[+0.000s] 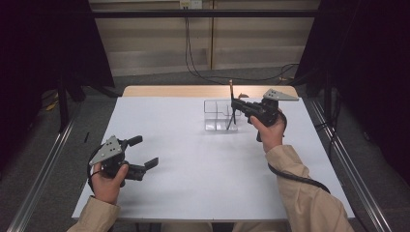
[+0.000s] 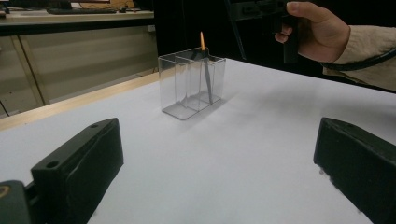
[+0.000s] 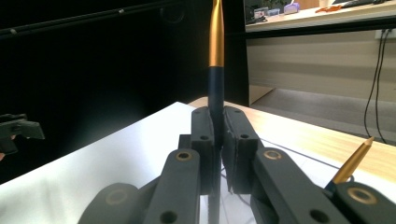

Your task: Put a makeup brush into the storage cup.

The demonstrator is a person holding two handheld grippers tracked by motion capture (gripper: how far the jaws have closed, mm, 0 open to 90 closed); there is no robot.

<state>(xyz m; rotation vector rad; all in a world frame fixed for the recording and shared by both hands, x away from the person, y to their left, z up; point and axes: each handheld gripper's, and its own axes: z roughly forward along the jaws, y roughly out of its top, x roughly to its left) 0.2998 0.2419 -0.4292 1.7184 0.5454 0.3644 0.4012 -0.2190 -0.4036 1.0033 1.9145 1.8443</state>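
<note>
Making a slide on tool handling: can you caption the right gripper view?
Right gripper shut on an upright dark pen with a gold end, above the white table.

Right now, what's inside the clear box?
One dark pen with a gold end leans in a compartment of the clear box. The right gripper holds a second pen above it. That pen's lower end is hidden by the gripper.

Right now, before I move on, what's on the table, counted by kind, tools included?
Clear holder: 1
Pens: 2, the held pen clamped in the right tool and the second pen standing in the clear holder
Tools: 2, the right tool and the left tool, which is open
Total: 5
</note>
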